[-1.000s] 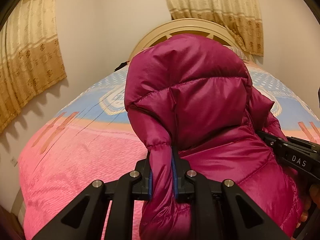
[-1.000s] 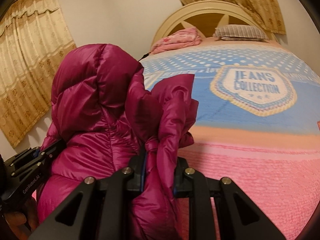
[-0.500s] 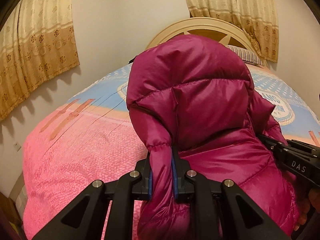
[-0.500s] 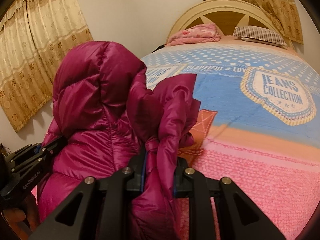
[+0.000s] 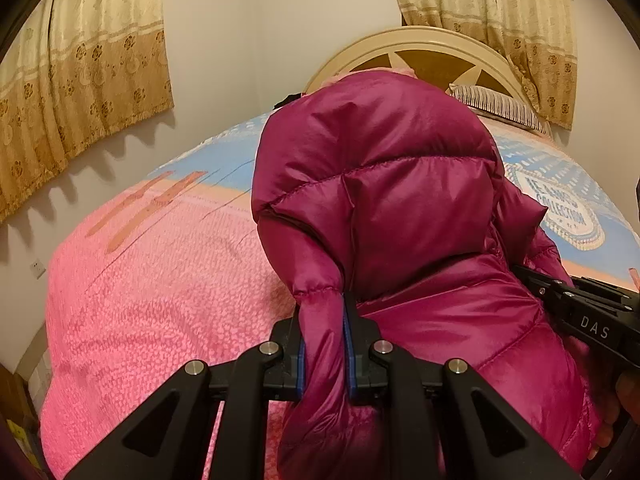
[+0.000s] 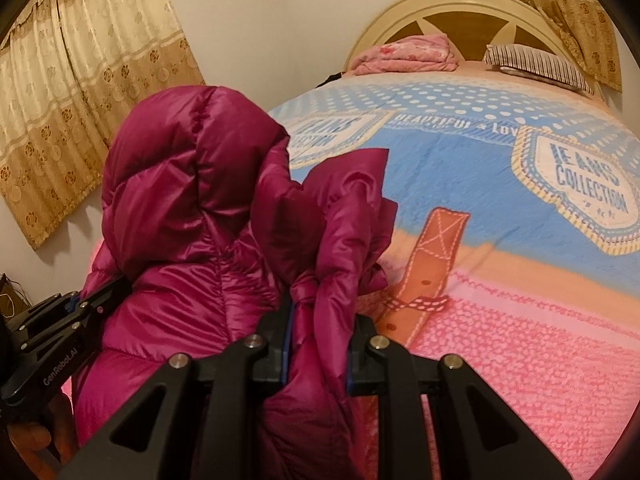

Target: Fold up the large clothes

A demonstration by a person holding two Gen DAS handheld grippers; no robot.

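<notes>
A magenta puffer jacket (image 5: 400, 208) with a hood hangs between both grippers above the bed. My left gripper (image 5: 323, 336) is shut on a bunched edge of the jacket below the hood. My right gripper (image 6: 318, 340) is shut on another bunched edge of the jacket (image 6: 192, 208). Each gripper shows at the side of the other's view: the right one in the left wrist view (image 5: 580, 312), the left one in the right wrist view (image 6: 64, 328). The lower part of the jacket is hidden below the frames.
The bed (image 6: 520, 320) has a pink and blue blanket with "JEANS COLLECTION" printed on it. A striped pillow (image 6: 536, 64) and folded pink bedding (image 6: 404, 54) lie by the cream headboard (image 6: 460, 4). Beige curtains (image 5: 80, 80) hang on the walls.
Both grippers have swung left with the jacket, and the bed has shifted right in both views. The grips on the jacket are unchanged.
</notes>
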